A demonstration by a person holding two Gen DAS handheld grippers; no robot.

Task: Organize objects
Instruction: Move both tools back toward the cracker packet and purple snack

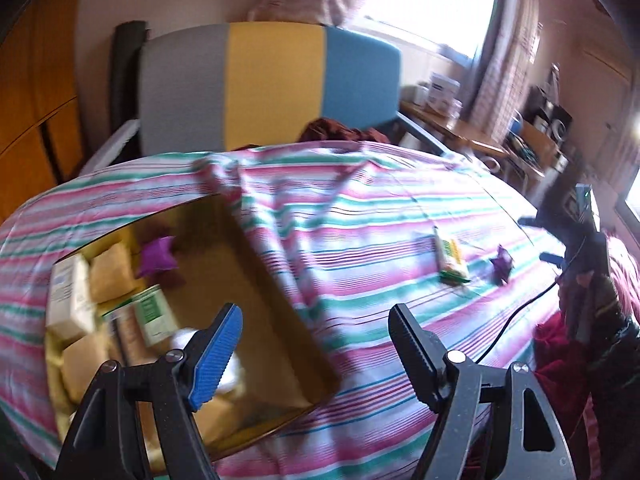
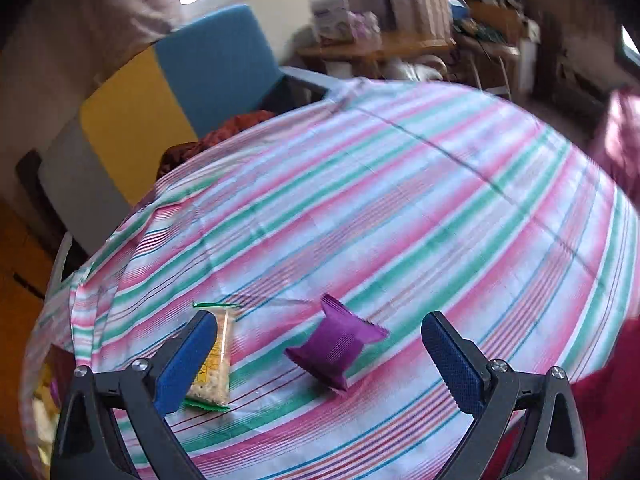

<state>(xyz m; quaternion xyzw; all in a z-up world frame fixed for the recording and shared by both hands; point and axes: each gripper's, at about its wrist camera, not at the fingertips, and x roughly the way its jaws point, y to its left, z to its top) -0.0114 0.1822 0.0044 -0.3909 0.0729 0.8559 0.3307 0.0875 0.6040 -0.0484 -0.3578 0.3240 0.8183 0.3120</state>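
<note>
The right gripper (image 2: 320, 354) stands wide and holds nothing, its blue pads on either side of the purple packet (image 2: 338, 350), which sits low in the middle of the right wrist view on the striped cloth (image 2: 400, 200), not yet touched. Just beside the packet, at lower left and partly behind the left pad, lies the clear cracker packet (image 2: 216, 364) with green ends. That closeness is the main risk: if the jaws come down a little to the left, the pad may catch the crackers as well, push them aside, or crush them. The purple packet looks crumpled and tilted, so a shallow pinch could slip off its folded edge, and a deep one might gather loose cloth and drag both packets. The left gripper (image 1: 316, 354) is also wide and empty, hanging over the near corner of the cardboard box (image 1: 280, 292) at lower left of its frame, where cartons and another purple packet (image 1: 156, 258) already lie. The box looks crowded on its left side, so anything dropped carelessly there could land on its rim and slide out. A black cable (image 1: 520, 312) crosses the cloth at right and could snag.
</note>
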